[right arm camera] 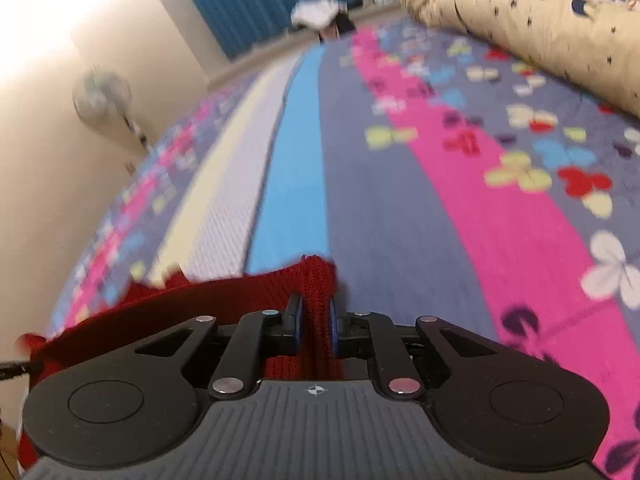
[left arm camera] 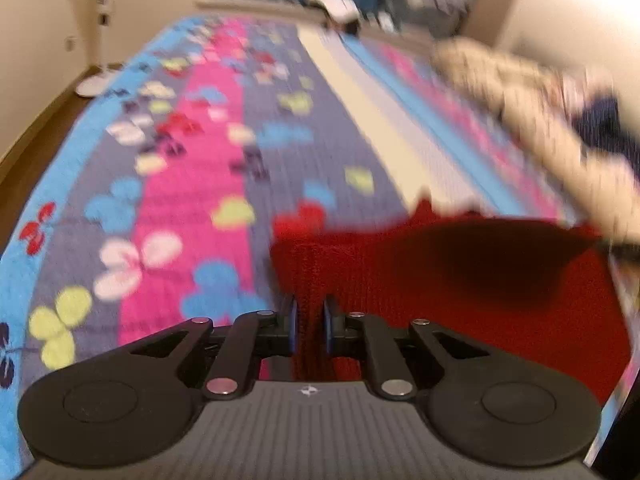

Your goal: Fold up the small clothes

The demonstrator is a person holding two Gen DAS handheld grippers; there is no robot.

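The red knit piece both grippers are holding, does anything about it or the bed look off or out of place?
Nothing stands out. The red knit garment is pinched at one edge by the left hand-held gripper and at another by the right hand-held gripper, above the patterned bedspread. A cream bundle lies at the bed's far side. Both views are motion-blurred.

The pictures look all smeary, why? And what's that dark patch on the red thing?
Left wrist view: motion blur smears the bedspread, and a dark shadow falls on the red knit garment that the left gripper pinches. Right wrist view: blur too, bright glare washes the wall, the right gripper stays sharp.
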